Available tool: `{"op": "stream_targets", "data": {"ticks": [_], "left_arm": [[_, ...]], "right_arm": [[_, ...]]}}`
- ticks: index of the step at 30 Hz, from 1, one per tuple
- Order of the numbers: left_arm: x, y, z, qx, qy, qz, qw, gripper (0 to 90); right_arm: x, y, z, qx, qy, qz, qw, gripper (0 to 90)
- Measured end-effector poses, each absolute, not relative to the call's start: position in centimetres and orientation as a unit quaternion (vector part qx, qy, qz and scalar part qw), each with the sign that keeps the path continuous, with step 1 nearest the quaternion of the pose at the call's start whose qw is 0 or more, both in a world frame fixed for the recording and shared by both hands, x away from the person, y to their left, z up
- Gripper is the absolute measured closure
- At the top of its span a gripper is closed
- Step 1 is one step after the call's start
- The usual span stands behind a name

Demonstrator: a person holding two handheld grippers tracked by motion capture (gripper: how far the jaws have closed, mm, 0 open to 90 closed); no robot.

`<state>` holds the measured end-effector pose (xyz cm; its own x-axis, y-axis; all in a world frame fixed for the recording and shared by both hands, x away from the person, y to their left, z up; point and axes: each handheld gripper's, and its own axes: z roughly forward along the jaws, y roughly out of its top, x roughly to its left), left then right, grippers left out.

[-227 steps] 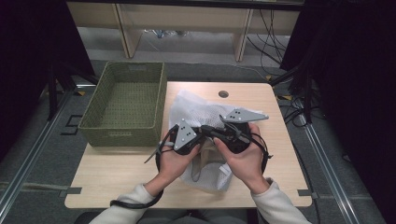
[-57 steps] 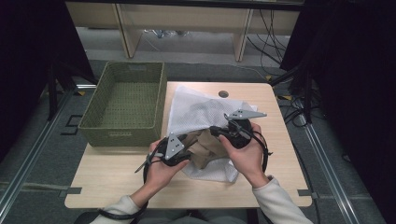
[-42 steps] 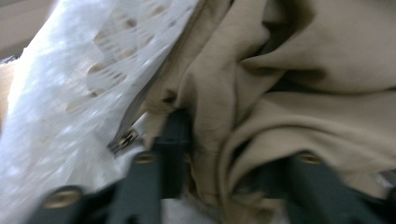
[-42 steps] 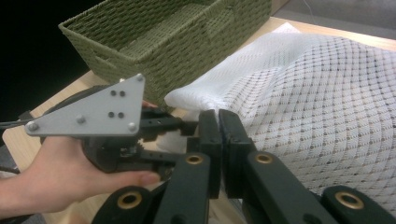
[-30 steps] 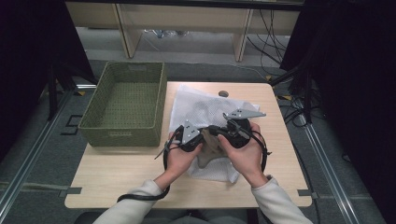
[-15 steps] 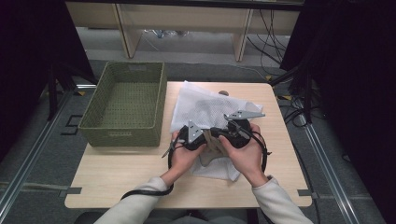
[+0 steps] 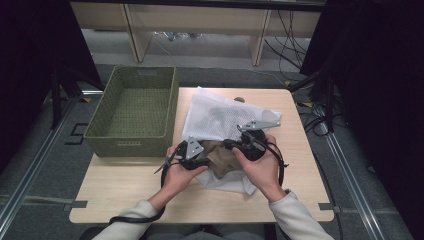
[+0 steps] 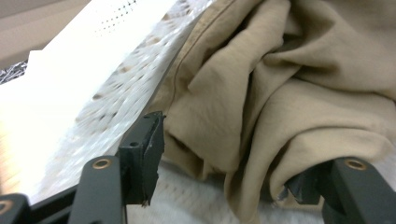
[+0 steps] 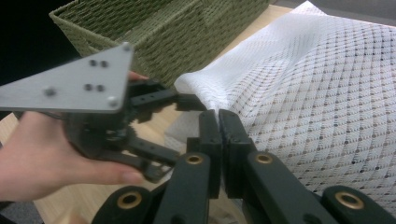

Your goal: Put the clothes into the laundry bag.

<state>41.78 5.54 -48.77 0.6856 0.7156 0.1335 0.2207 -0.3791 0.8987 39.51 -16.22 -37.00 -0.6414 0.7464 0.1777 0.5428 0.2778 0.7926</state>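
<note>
My left claw (image 8: 224, 186) has just been opening; its jaws stand apart with a fold of the tan garment (image 8: 299, 107) lying between them, the cloth bulging toward me but not pinched by either pad. My right claw (image 9: 218, 140) is clamped tight on an edge of the white mesh bag (image 9: 327, 93), jaws pressed together with the mesh caught in the seam.

From the high view I see both claws meeting near the middle of the surface (image 7: 130, 195), the left claw (image 7: 197, 152) just beside the right claw (image 7: 235, 146), with the tan garment (image 7: 220, 157) bunched between my hands at the near end of the mesh bag (image 7: 220, 112). The bag spreads away from me, with darker shapes showing through its mesh. A green woven basket (image 7: 100, 140) stands at the left edge, just beside the bag.

The left gripper view gives me what the high view cannot: the garment's creases and hem up close, lying against the white mesh. The right gripper view shows my left hand (image 9: 42, 154) on its claw, with the basket (image 9: 187, 32) behind it.
</note>
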Motion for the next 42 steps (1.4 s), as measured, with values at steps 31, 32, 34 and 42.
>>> {"op": "stream_targets", "data": {"ticks": [31,32,34,42], "left_arm": [[39.9,2.8,-50.1,0.794,0.273,0.232,0.491,74.9],[40.1,2.6,-49.9,0.793,0.274,0.23,0.493,78.5],[40.4,2.1,-49.7,0.79,0.274,0.23,0.497,82.8],[41.4,0.4,-48.5,0.77,0.275,0.224,0.53,88.4]], "right_arm": [[39.2,-15.9,-37.1,0.404,0.797,0.437,0.108,90.0],[39.2,-15.9,-37.1,0.401,0.798,0.436,0.114,90.0],[39.2,-15.9,-37.0,0.398,0.798,0.438,0.112,90.0],[38.9,-16.1,-35.9,0.395,0.784,0.464,0.116,90.0]]}}
